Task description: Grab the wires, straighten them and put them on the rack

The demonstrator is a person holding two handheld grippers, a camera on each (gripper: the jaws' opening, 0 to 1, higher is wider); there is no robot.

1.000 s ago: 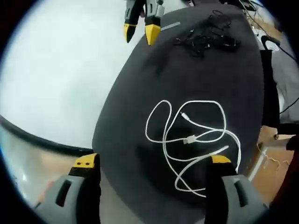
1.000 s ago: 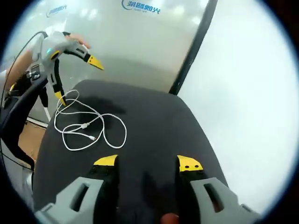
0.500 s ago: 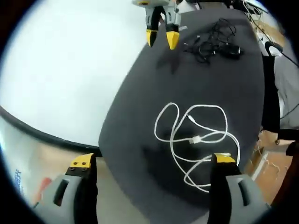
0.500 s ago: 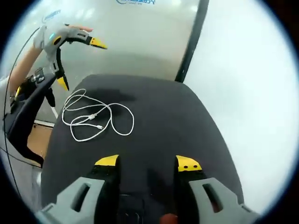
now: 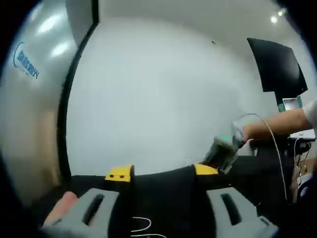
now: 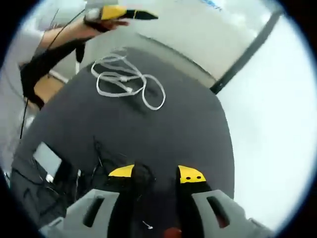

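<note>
White wall and a grey glass panel behind a dark bench (image 6: 163, 134). Right gripper view: white cable (image 6: 126, 82) lies coiled in loose loops near the bench's far end, no clear long axis, one loop bulging toward bench centre; bare dark surface btwn it and the black wires (image 6: 106, 158) tangled just in front of the right gripper (image 6: 156, 174), jaws apart, nothing held. Left gripper (image 5: 161, 172) released too, jaws wide over the bench edge, w/ a bit of white cable below.
</note>
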